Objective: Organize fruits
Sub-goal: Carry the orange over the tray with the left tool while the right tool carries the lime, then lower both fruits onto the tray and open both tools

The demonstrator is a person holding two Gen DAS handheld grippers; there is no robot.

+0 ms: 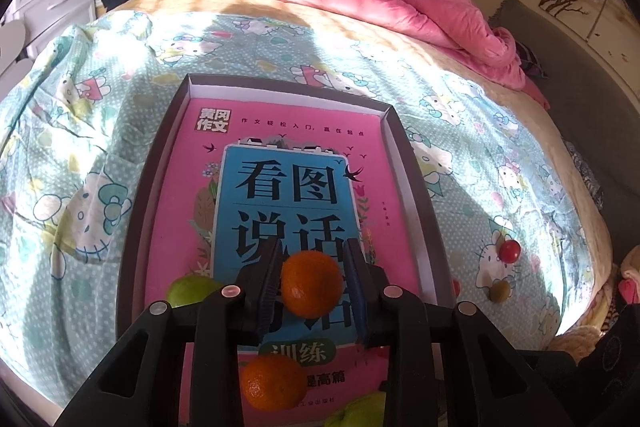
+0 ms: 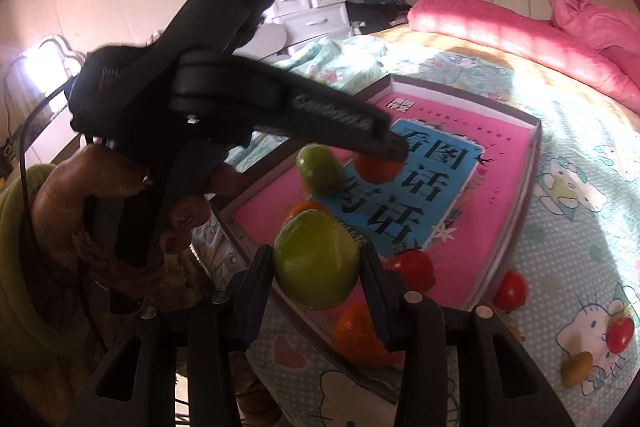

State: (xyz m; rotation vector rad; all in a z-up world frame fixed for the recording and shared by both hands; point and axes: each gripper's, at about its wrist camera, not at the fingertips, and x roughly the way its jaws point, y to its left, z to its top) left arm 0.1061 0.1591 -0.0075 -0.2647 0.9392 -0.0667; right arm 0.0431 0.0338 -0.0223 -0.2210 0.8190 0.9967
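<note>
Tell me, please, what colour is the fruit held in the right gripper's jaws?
Green: the fruit in the right gripper shows best in the right wrist view.

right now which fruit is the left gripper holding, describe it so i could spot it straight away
Find the dark shallow box on the cartoon-cat bedsheet, with a pink book lying flat inside it. Over the near end of the book's blue panel, the left gripper pinches an orange between its fingers. A second orange lies loose on the book nearer the camera, and the other nearby fruits are green.
</note>
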